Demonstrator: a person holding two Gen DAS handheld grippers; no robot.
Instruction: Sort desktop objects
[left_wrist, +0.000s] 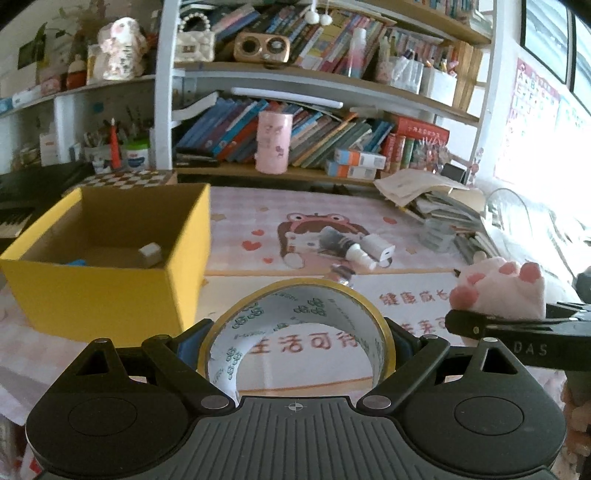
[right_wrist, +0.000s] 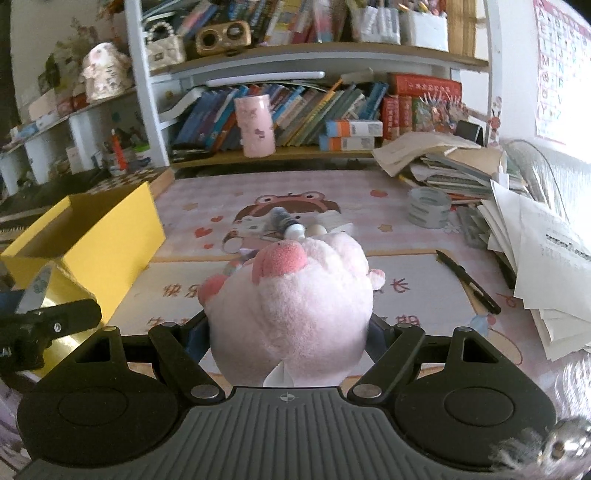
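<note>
Sitting in the yellow box (left_wrist: 110, 258): a small white block (left_wrist: 150, 253); left claw (left_wrist: 295, 332) clamps tape roll (left_wrist: 295, 295), right claw (right_wrist: 288, 332) plush paw (right_wrist: 291, 306).

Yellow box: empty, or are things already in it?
Not empty. The open-topped yellow box holds a small white block and something blue on its floor; its nearer corner is hidden by the front wall.

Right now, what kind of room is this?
Probably a child's study desk at home: wooden shelves crammed with books, a pink cartoon desk mat, and an alphabet chart on the wall.
</note>
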